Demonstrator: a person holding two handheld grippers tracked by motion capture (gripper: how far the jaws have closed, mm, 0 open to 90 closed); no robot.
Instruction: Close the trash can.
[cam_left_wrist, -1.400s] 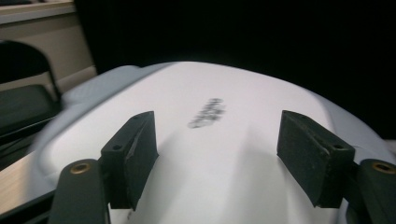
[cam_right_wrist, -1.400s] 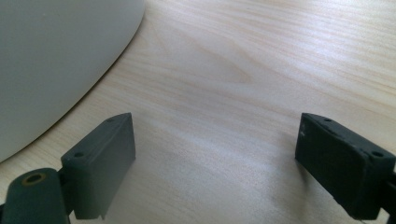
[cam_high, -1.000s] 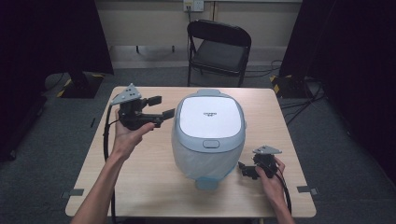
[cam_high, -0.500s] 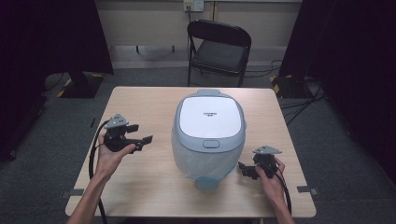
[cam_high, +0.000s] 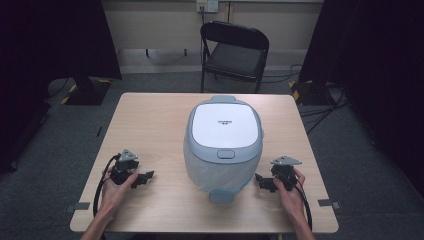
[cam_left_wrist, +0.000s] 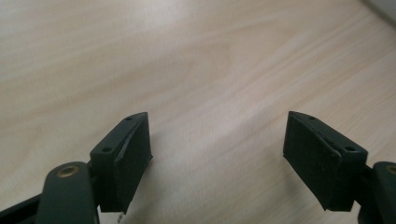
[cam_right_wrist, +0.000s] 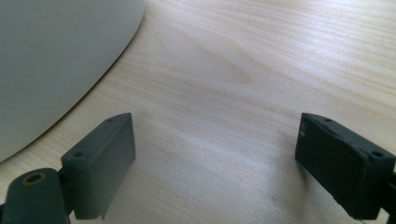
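A large pale blue-grey rice cooker (cam_high: 223, 142) with a white lid stands shut in the middle of the wooden table (cam_high: 150, 120); its curved wall (cam_right_wrist: 56, 65) fills the upper left of the right gripper view. My left gripper (cam_high: 145, 179) rests low on the table near the front left, jaws wide apart with only bare wood between them (cam_left_wrist: 217, 154). My right gripper (cam_high: 262, 181) sits at the front right, pointing at the cooker's base, open and empty (cam_right_wrist: 215, 163).
A black folding chair (cam_high: 235, 50) stands behind the table's far edge. Black curtains hang at both sides. Tape marks (cam_high: 77, 206) lie at the table's front corners. Cables trail from both grippers toward the front edge.
My left gripper has come down from beside the cooker's upper left to the front left of the table, staying open. The right gripper has held still.
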